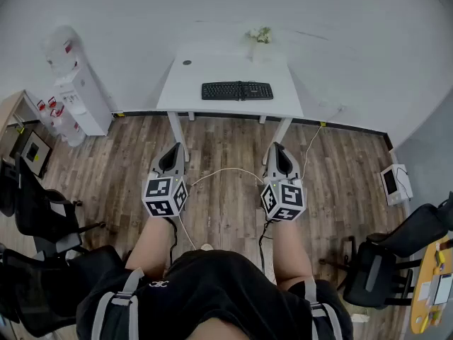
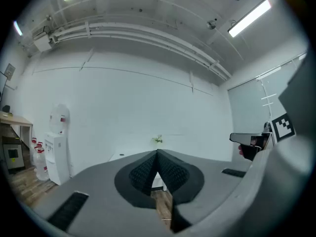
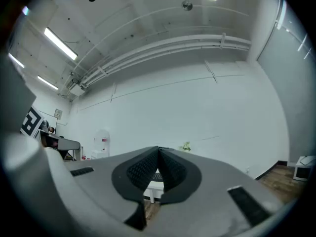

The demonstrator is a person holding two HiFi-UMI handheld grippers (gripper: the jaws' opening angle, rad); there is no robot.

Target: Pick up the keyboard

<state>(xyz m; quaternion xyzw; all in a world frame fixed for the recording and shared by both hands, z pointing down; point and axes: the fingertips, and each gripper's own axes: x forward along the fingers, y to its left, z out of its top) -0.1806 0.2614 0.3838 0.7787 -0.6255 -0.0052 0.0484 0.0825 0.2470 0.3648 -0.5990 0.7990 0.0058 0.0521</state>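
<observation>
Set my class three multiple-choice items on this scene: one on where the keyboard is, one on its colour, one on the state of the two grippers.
1. The keyboard lies: A in a box; B on the white table; C on a shelf.
2. The keyboard is: A black; B white; C red.
3. The left gripper and right gripper are: A wide open; B clamped on the keyboard; C shut and empty.
Answers: 1 B, it rests on the tabletop; 2 A, it shows dark against the white top; 3 C, each gripper's jaws meet with nothing between.
</observation>
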